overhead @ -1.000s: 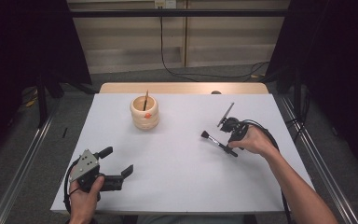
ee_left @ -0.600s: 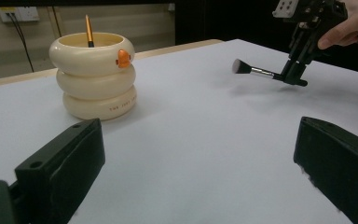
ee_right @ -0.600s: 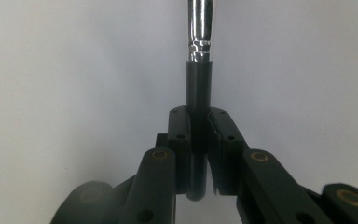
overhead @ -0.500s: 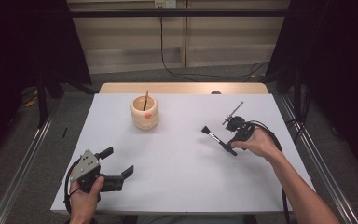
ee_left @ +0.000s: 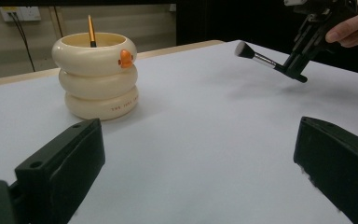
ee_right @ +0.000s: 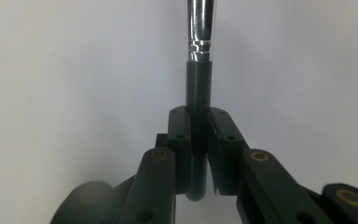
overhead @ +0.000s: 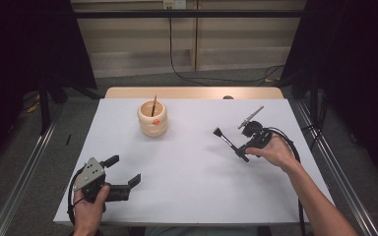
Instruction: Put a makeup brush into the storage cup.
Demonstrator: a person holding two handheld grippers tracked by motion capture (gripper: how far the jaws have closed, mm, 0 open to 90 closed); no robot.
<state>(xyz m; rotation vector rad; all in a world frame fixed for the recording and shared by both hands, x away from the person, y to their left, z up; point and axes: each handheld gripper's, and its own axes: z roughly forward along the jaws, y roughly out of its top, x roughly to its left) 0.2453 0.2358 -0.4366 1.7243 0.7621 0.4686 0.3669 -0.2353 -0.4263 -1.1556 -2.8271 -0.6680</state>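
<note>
A cream ringed pot with an orange beak stands at the middle back of the white table, with an orange stick upright in it. My right gripper, over the right half of the table, is shut on the black handle of a makeup brush. The brush head points left toward the pot. In the right gripper view the pads clamp the handle below its silver ferrule. My left gripper rests open and holds nothing at the front left. Its view shows the pot and the brush farther off.
A wooden strip runs along the table's far edge, with a small dark round thing on it. Metal rails flank the table on both sides. Cables lie on the floor behind. Bare table lies between the two grippers.
My right gripper has shifted a little toward the far side with the brush still clamped in it. The left gripper and the pot have not moved.
</note>
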